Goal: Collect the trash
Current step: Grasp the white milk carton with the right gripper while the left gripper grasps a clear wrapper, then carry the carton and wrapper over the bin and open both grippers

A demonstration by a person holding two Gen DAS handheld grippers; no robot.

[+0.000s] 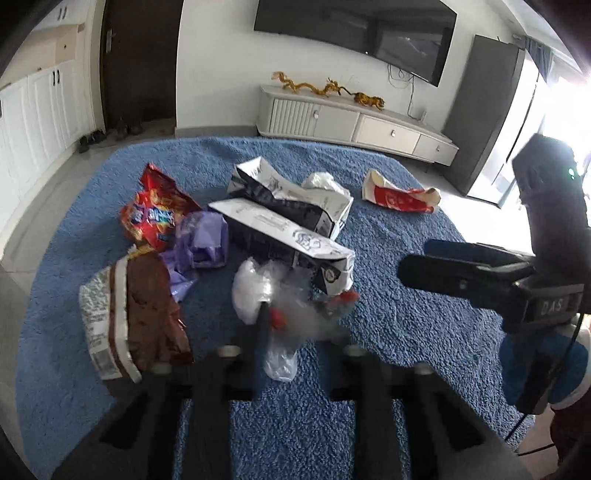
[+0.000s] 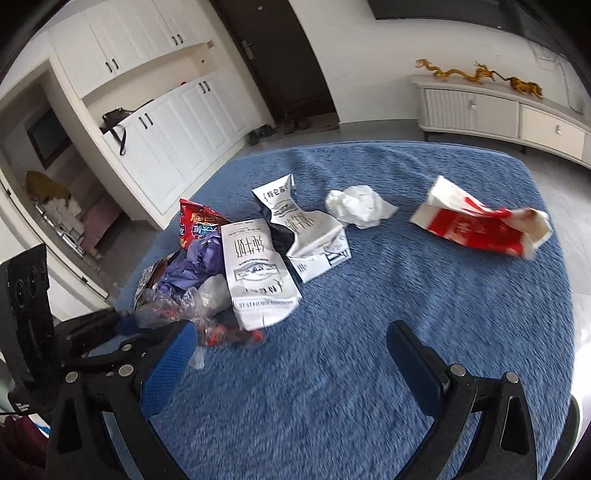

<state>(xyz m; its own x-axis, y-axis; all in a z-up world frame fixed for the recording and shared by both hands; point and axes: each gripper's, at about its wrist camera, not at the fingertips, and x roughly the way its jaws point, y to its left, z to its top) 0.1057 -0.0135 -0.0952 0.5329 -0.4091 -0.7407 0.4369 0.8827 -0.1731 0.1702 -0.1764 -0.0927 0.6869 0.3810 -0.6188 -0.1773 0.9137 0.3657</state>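
Left gripper (image 1: 264, 314) pinched shut on a clear plastic wrapper (image 1: 273, 295), right gripper (image 2: 291, 339) wide open and empty.

The wrapper sits at the near side of the trash pile, mid blue rug (image 2: 369, 369); a red-and-white carton (image 2: 480, 225) lies apart by the far right corner.

Home living room: wall-mounted TV (image 1: 354, 33) over low media console (image 1: 354, 122), white built-in cabinets (image 2: 166, 122), shoes (image 2: 262, 134) by dark entry door (image 2: 280, 55), blue shag rug (image 2: 332, 350).
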